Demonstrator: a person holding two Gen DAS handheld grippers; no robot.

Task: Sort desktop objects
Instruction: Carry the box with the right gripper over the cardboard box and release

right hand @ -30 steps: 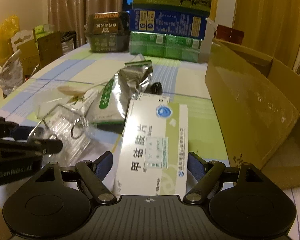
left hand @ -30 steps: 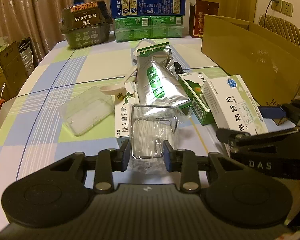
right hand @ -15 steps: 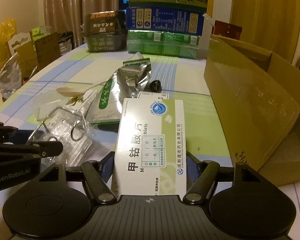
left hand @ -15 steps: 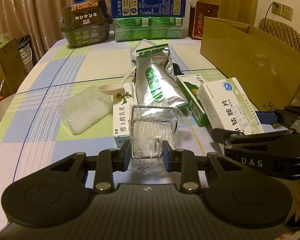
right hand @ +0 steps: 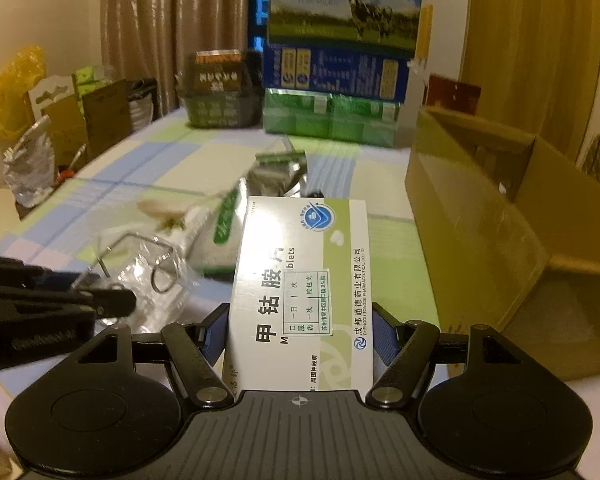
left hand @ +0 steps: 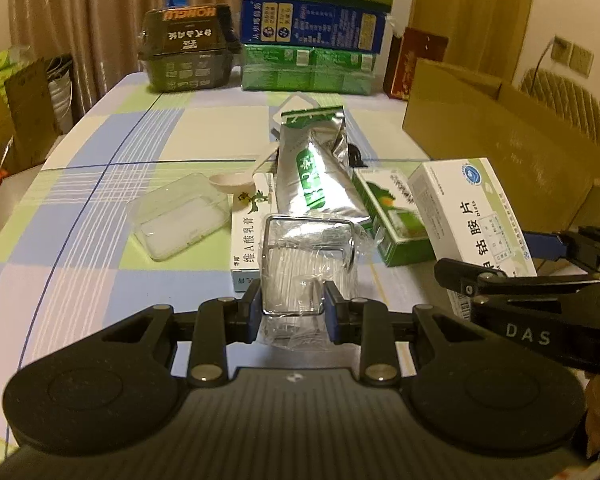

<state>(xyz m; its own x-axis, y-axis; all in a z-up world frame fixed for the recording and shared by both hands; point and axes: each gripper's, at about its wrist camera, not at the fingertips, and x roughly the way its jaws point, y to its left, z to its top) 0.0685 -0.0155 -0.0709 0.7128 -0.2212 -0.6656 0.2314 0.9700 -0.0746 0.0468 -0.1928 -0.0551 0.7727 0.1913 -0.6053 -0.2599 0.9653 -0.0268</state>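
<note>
My left gripper (left hand: 291,308) is shut on a clear plastic packet with a wire hook (left hand: 306,256), held just above the table; the packet also shows in the right wrist view (right hand: 148,268). My right gripper (right hand: 300,332) is shut on a white and green medicine box (right hand: 300,280), lifted off the table; the box also shows in the left wrist view (left hand: 468,212). On the table lie a silver foil pouch (left hand: 316,172), a green box (left hand: 392,216), a white ointment box (left hand: 248,240), a clear plastic case (left hand: 180,216) and a beige spoon (left hand: 236,180).
An open cardboard box (left hand: 508,148) stands on the right, also in the right wrist view (right hand: 480,216). Stacked milk cartons (left hand: 312,48) and a dark noodle tub (left hand: 188,56) stand at the table's far edge. Bags and cartons (right hand: 40,128) sit beyond the left edge.
My right gripper has closed on the medicine box and raised it. My left gripper has lifted slightly with the packet in it.
</note>
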